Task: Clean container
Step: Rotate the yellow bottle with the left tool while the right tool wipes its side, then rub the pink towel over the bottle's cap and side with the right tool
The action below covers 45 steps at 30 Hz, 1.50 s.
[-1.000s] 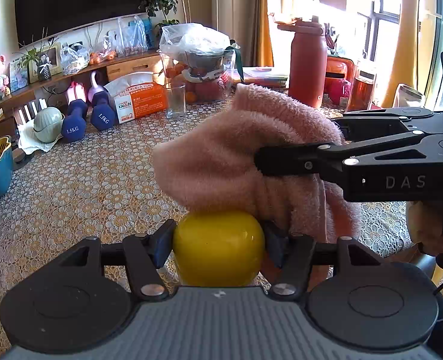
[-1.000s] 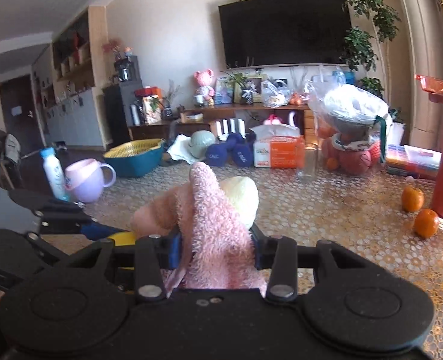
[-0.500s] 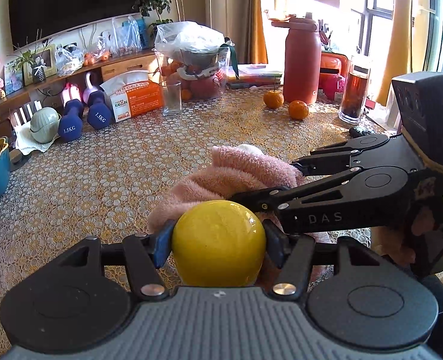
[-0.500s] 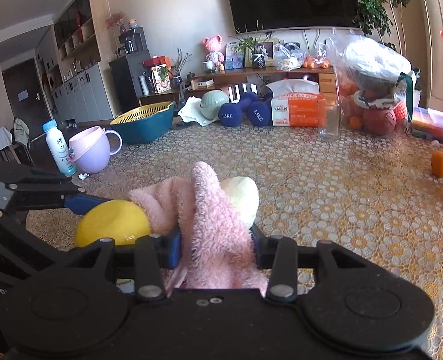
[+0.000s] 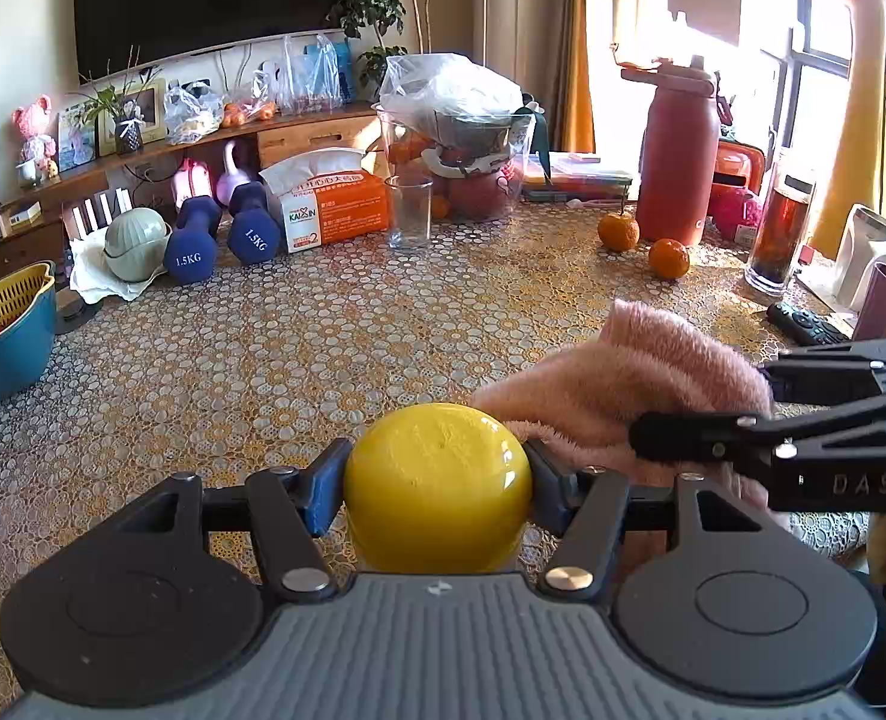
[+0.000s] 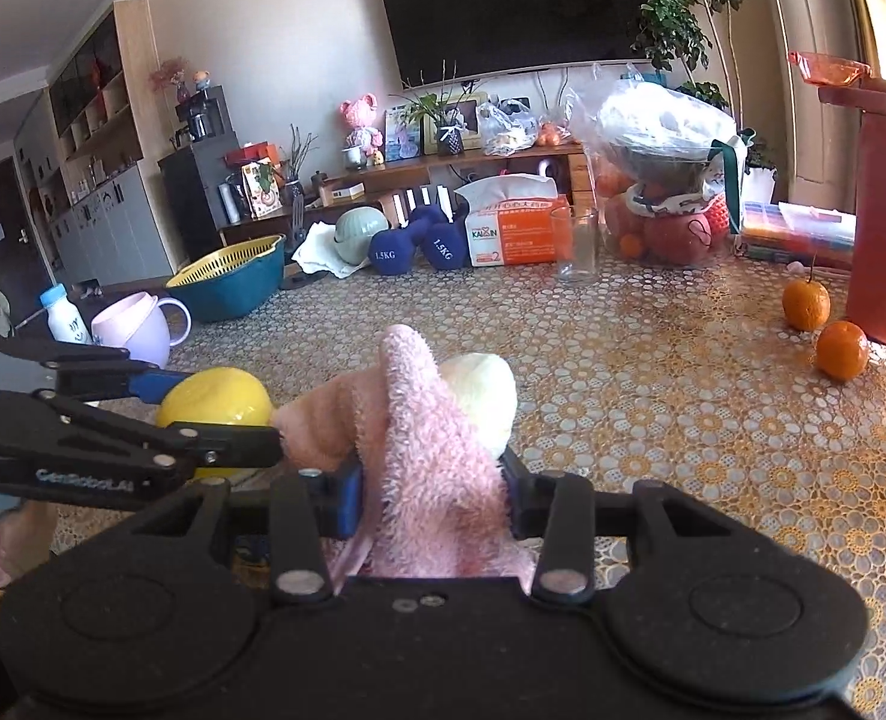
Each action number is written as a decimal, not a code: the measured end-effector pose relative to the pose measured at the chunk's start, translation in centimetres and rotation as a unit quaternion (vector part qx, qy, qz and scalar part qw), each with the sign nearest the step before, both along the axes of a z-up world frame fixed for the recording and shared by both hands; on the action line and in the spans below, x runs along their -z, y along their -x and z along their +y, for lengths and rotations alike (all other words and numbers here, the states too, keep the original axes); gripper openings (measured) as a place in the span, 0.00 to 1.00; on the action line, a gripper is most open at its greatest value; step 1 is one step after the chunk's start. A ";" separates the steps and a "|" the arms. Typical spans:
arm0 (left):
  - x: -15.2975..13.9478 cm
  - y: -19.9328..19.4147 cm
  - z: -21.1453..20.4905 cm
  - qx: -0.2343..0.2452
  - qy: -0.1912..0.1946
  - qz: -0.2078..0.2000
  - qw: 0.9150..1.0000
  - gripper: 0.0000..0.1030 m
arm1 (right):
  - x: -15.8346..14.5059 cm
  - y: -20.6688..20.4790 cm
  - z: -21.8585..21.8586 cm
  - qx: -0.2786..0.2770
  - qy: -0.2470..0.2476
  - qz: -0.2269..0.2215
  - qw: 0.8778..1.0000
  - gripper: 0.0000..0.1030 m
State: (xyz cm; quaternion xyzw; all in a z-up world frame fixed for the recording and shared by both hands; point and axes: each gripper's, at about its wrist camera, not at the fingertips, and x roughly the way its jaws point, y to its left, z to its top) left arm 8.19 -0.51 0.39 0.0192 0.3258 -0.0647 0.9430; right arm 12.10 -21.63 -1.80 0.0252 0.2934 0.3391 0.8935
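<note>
Right wrist view alone shows cloth (image 6: 437, 480) clamped in right tongs (image 6: 434, 501).

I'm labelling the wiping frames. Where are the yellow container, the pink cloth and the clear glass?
yellow container (image 5: 437, 474), left wrist view, front of its dome.
pink cloth (image 6: 425, 462), right wrist view, middle fold.
clear glass (image 5: 408, 213), left wrist view, side wall.

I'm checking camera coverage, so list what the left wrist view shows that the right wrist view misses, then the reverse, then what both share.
Only the left wrist view: the black remote control, the tall glass of dark tea, the maroon cup.

Only the right wrist view: the small white bottle with a blue cap, the dark cabinet with a coffee machine.

Both: the round yellow container in the left claw, the fluffy pink cloth in the right claw, two oranges.
</note>
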 end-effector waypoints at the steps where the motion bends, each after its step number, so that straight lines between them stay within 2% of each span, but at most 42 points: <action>1: 0.0 -0.1 0.2 -0.002 0.006 0.002 1.000 0.60 | 0.2 0.0 0.3 -0.006 -0.005 0.007 1.000 0.40; 8: 0.0 0.4 1.2 -0.009 0.026 0.009 1.000 0.59 | 2.9 -0.9 3.6 -0.023 0.007 0.044 0.999 0.40; 12: 0.0 0.6 0.6 0.003 0.004 0.009 1.000 0.60 | 3.7 -1.0 5.2 -0.018 0.059 0.023 0.998 0.40; 15: -0.1 0.7 0.2 0.023 -0.013 0.003 1.000 0.60 | 3.8 -0.9 5.3 -0.016 0.068 0.015 0.997 0.40; 21: -0.7 1.0 -0.1 0.081 -0.044 0.000 0.996 0.75 | 3.8 -0.9 4.9 -0.012 0.070 0.014 0.997 0.40; 25: -1.1 0.9 -0.2 0.149 -0.091 0.005 0.985 0.77 | 3.8 -0.9 4.8 -0.013 0.069 0.015 0.997 0.40; 29: -0.9 0.6 -0.4 0.238 -0.141 0.018 0.961 0.77 | 3.8 -0.9 4.8 -0.013 0.070 0.016 0.997 0.40; 31: -0.8 0.5 -0.6 0.280 -0.165 0.020 0.946 0.77 | 3.8 -1.0 4.7 -0.013 0.070 0.016 0.997 0.40; 35: -0.1 -0.2 -0.7 0.313 -0.192 0.036 0.929 0.77 | 3.8 -1.0 4.7 -0.014 0.072 0.017 0.997 0.41; 37: 0.3 -0.6 -0.7 0.316 -0.202 0.043 0.926 0.77 | 3.7 -1.0 4.7 -0.016 0.074 0.017 0.997 0.41; 40: 0.5 -0.6 -0.4 0.319 -0.201 0.043 0.925 0.68 | 3.7 -1.0 4.7 -0.016 0.074 0.016 0.997 0.41; 41: 0.5 -0.6 -0.4 0.319 -0.200 0.042 0.926 0.68 | 3.7 -1.0 4.8 -0.016 0.074 0.016 0.997 0.40; 44: 0.5 -0.2 -0.1 0.309 -0.195 0.036 0.930 0.68 | 3.6 -0.9 4.7 -0.014 0.073 0.015 0.997 0.40; 45: 0.5 0.0 0.0 0.300 -0.191 0.034 0.934 0.68 | 3.5 -0.9 4.6 -0.013 0.072 0.014 0.997 0.40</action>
